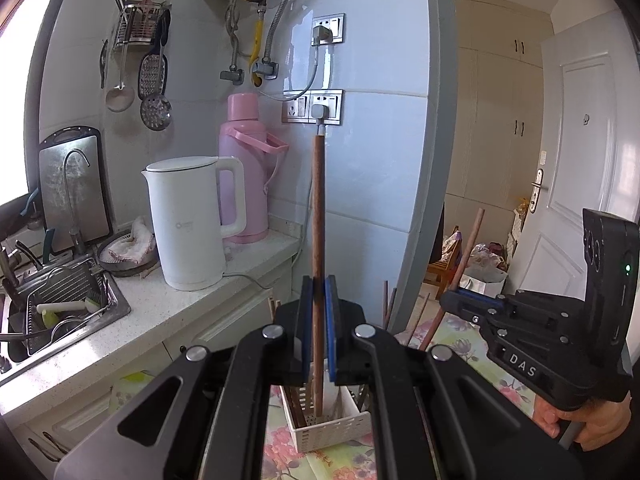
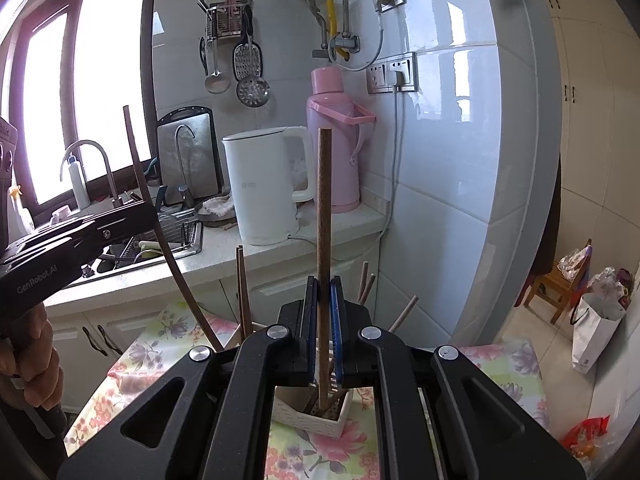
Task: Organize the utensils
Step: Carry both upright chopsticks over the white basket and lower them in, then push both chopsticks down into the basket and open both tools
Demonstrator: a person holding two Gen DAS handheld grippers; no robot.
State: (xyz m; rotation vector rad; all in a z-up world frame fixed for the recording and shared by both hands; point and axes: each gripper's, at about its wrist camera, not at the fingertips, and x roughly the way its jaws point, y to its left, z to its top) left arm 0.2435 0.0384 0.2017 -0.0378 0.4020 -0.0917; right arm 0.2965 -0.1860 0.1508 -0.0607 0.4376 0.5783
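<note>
Both my wrist cameras look forward and slightly down, close over the white basket (image 1: 328, 426) (image 2: 316, 420). Each faces the white kettle (image 1: 188, 220) (image 2: 264, 188) on the counter (image 1: 160, 312) (image 2: 224, 264); both share it and the basket.

Kettle (image 1: 188, 220) stands before flask (image 1: 244, 172) on counter (image 1: 160, 312); sink (image 1: 60, 312) lies left.

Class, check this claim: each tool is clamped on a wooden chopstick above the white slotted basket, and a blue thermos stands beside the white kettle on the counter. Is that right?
Not quite: the thermos is pink, not blue, as the left wrist view shows. The rest holds: left tool and right tool each clamp a chopstick above the white slotted basket, beside the white kettle.
</note>
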